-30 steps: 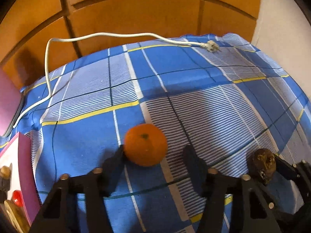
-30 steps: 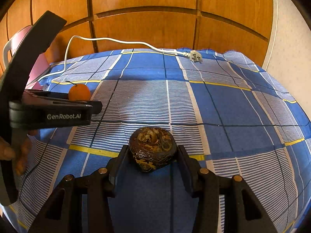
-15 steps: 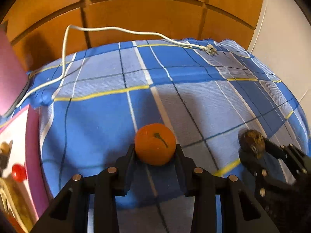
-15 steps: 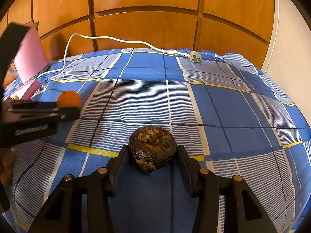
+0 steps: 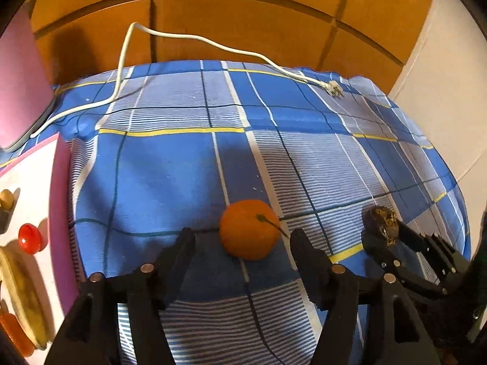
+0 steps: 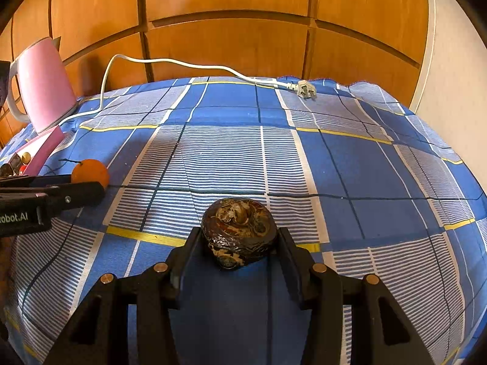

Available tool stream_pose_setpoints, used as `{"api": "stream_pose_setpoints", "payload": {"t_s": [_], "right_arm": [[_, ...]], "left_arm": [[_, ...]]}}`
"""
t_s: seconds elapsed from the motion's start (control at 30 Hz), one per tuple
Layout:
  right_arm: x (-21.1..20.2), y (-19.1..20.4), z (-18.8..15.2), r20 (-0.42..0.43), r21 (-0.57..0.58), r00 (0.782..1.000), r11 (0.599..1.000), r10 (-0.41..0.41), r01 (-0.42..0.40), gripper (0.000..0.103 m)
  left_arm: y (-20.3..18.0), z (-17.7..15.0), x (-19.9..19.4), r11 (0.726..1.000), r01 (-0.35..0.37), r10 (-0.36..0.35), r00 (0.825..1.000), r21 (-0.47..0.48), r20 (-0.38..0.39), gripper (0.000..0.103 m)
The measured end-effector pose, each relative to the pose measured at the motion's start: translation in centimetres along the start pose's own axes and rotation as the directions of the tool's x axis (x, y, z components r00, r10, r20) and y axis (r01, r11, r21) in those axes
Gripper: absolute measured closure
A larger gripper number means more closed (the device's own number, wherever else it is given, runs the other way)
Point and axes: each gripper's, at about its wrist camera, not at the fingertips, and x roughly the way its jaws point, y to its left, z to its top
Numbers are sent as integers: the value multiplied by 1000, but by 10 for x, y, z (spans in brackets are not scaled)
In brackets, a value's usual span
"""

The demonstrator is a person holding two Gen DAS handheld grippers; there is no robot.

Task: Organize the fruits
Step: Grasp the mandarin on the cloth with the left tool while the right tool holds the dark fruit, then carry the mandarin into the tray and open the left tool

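Orange lies free between left tool's opened jaws.

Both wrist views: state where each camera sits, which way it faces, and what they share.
Left wrist: on the left gripper, looking forward and down over the blue plaid cloth; its own jaws have just opened and stand clear of the orange; the right gripper shows at right.
Right wrist: on the right gripper, facing the wooden panels; its jaws are closed on the dark wrinkled fruit; the left gripper shows at left.
Shared: orange, dark wrinkled fruit, white cable, pink kettle, cloth.
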Motion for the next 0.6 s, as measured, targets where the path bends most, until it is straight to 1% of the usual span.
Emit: {"api": "stream_pose_setpoints", "payload": {"t_s": [0.17, 0.27, 0.3, 0.33, 0.37, 0.43, 0.47, 0.6], "right_arm": [[0, -1, 0, 3, 6, 1000, 1000, 8, -8, 53], [0, -1, 0, 3, 8, 1000, 1000, 10, -10, 53], [0, -1, 0, 3, 8, 1000, 1000, 9, -10, 53], [0, -2, 0, 3, 8, 1000, 1000, 10, -10, 53], [0, -2, 0, 3, 8, 1000, 1000, 10, -10, 53], [-1, -1, 0, 3, 6, 1000, 1000, 7, -7, 53], [-1, -1, 0, 3, 4, 1000, 1000, 4, -4, 53], [-1, 0, 0, 2, 0, 1000, 1000, -1, 1, 53]], "left_arm": [[0, 7, 3, 999, -39, 39, 999, 7, -6, 36], [-7, 13, 7, 996, -69, 69, 998, 48, -5, 37], [-10, 14, 10, 995, -83, 84, 996, 63, -9, 46], [-10, 14, 13, 995, -76, 78, 997, 69, -23, 54], [-12, 12, 14, 997, -39, 41, 999, 69, -35, 62], [-19, 7, 9, 991, -82, 83, 996, 109, -10, 63], [-23, 4, 7, 988, -87, 88, 996, 128, -5, 63], [-26, -12, -11, 988, -66, 65, 998, 140, 12, 64]]}}
